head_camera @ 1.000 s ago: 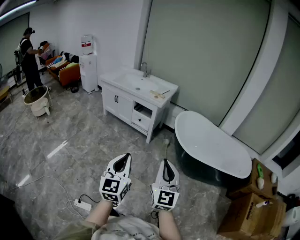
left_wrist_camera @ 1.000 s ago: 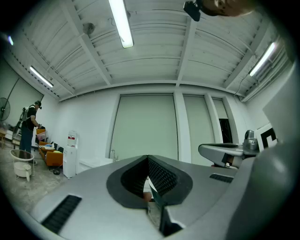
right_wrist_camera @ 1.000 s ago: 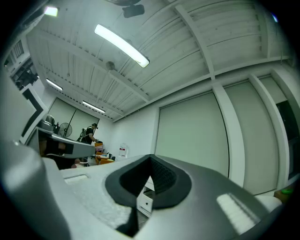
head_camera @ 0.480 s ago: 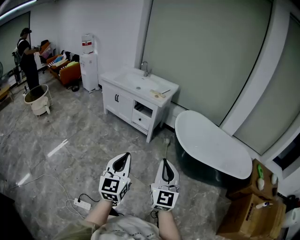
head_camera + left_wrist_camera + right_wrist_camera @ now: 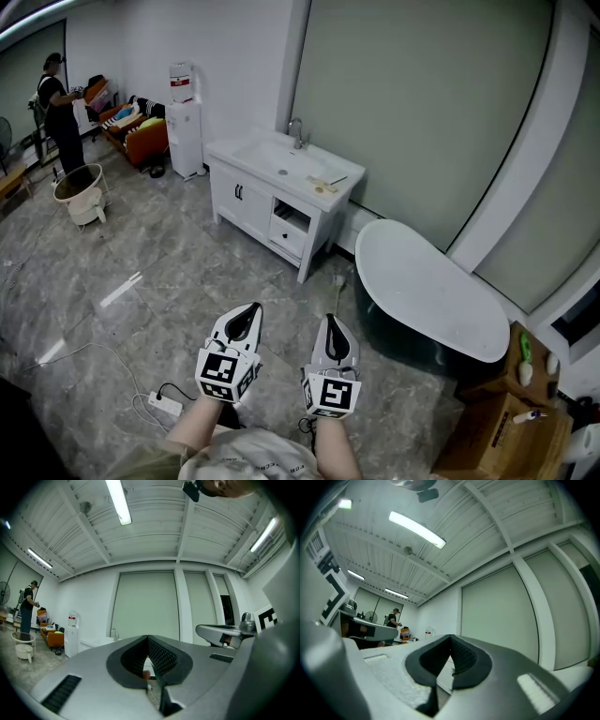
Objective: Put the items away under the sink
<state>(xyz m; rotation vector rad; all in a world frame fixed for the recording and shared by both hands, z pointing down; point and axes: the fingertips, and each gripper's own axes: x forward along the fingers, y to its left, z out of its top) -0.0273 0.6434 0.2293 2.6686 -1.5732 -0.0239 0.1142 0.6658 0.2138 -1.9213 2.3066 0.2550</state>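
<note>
1. The left tongs [image 5: 249,312] and right tongs [image 5: 330,325] are both pinched shut and empty, side by side.
2. Items [image 5: 323,185] lie at the sink bench's [image 5: 239,150] right edge, well apart from the tongs.
3. Open floor [image 5: 169,272] lies between, and a bathtub [image 5: 427,291] flanks it on the right.

The small flat items [image 5: 322,187] on the vanity's [image 5: 246,202] tabletop are too small to name. Its open compartment [image 5: 292,219] is too dark to show any contents. The cardboard boxes [image 5: 497,436] run off the lower right edge, and the bits [image 5: 525,361] on them are too small to tell. In the left gripper view the left tool's [image 5: 147,638] own body hides most of the vanity. A pinkish speck [image 5: 146,673] seen between its closed jaws cannot be identified.
</note>
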